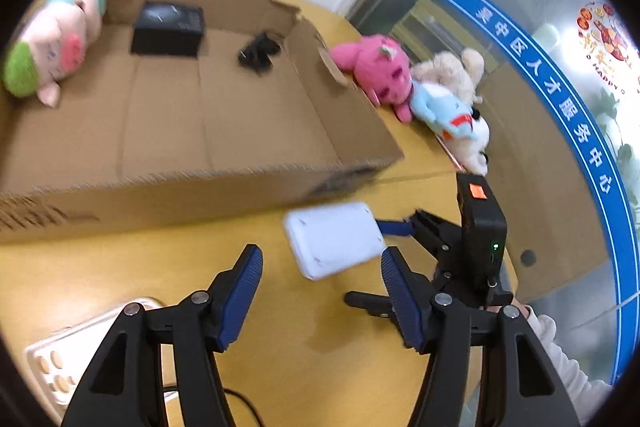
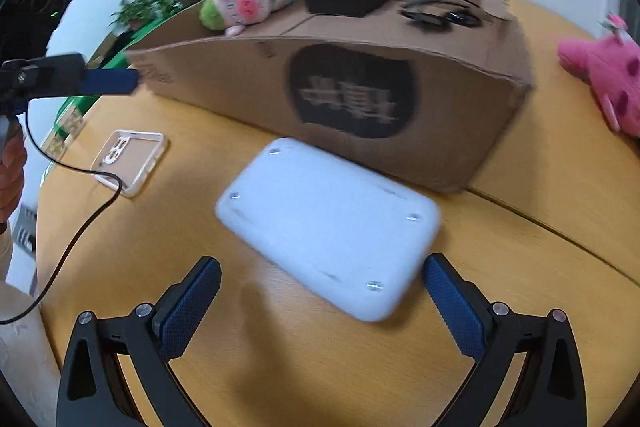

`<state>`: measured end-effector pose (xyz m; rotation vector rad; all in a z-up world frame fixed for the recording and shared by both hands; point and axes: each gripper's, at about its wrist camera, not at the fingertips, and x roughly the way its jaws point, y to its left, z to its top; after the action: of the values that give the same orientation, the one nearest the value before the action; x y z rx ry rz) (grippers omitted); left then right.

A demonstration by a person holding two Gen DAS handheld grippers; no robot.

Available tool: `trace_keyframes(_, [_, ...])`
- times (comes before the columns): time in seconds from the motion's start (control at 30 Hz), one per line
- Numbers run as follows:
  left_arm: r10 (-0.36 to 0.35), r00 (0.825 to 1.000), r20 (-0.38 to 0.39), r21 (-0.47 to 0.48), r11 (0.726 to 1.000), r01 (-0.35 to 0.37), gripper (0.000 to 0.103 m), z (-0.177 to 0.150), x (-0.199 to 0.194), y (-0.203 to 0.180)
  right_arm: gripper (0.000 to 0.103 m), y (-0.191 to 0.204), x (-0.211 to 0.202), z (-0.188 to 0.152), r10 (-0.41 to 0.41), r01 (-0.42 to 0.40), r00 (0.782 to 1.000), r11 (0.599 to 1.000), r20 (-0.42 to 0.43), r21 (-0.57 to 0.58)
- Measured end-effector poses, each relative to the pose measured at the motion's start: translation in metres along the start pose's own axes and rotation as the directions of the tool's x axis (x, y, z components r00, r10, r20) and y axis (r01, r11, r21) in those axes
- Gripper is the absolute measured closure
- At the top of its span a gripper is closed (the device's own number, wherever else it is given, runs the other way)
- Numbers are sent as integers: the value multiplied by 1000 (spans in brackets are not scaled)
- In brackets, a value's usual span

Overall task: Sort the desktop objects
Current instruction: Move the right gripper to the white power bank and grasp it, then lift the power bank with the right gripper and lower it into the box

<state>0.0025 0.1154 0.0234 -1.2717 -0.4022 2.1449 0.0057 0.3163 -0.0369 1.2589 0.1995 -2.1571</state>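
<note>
White device [image 2: 328,227], brown carton [image 2: 360,87]

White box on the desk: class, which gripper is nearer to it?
Right. The right gripper is open right at the white box; the left gripper is open, farther back.

My left gripper [image 1: 322,301] hangs with its 2 blue-padded fingers [image 1: 244,295] spread wide, gripping nothing. My right gripper [image 2: 322,301] is spread just as wide, tilted downward, nothing between its pads [image 2: 188,311]. My left hand [image 2: 12,167] wraps its handle.
</note>
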Motion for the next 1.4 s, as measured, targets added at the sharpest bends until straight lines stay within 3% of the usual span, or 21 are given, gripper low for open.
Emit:
trace_keyframes(0.17, [-31, 995, -93, 15, 999, 33, 42, 0, 45, -5, 1, -3, 1, -3, -31, 31, 999, 999, 6, -10])
trace_keyframes(0.33, [-33, 979, -202, -50, 998, 24, 44, 5, 96, 10, 3, -6, 3, -1, -17, 18, 999, 1000, 31, -25])
trace_keyframes(0.37, [-59, 981, -187, -55, 997, 50, 43, 7, 98, 11, 4, -6, 6, -1, -17, 18, 1000, 999, 21, -33])
trace_keyframes(0.47, [-45, 982, -182, -59, 998, 35, 44, 12, 99, 13, 9, -1, 8, -2, -54, 56, 998, 996, 31, -64])
trace_keyframes(0.53, [-22, 982, -187, -49, 999, 13, 57, 10, 98, 13, 18, -3, 6, -2, -73, 75, 996, 996, 43, -44])
trace_keyframes(0.6, [-2, 983, -185, -39, 999, -5, 61, 7, 95, 15, 26, -5, 3, -4, -84, 85, 995, 996, 52, -18])
trace_keyframes(0.77, [15, 990, -143, -50, 999, -22, 61, -1, 70, 18, 32, 17, 0, -11, -111, 113, 991, 993, 75, -29])
trace_keyframes(0.9, [14, 998, -61, -23, 1000, -16, 61, 3, 32, 6, 33, 40, -26, -6, -114, 118, 980, 993, 163, -14])
trace_keyframes(0.97, [-38, 999, -17, -8, 999, 38, 62, 12, 8, -4, 33, 50, -41, 3, -120, 128, 972, 992, 201, -23])
trace_keyframes(1.07, [-80, 996, 50, 67, 995, 76, 65, 26, -26, -26, 35, 79, -70, 34, -99, 130, 955, 987, 280, -94])
trace_keyframes(1.1, [-115, 991, 74, 83, 991, 108, 70, 34, -39, -30, 36, 88, -75, 44, -92, 135, 951, 983, 296, -125])
trace_keyframes(1.17, [-98, 989, 108, 110, 990, 86, 72, 45, -53, -32, 39, 108, -81, 71, -81, 150, 943, 969, 322, -197])
trace_keyframes(1.23, [-82, 988, 128, 92, 993, 71, 73, 53, -62, -22, 43, 117, -77, 90, -77, 157, 942, 962, 328, -223])
trace_keyframes(1.4, [-105, 985, 136, 32, 994, 101, 77, 70, -83, 24, 46, 122, -55, 124, 16, 58, 950, 973, 313, -224])
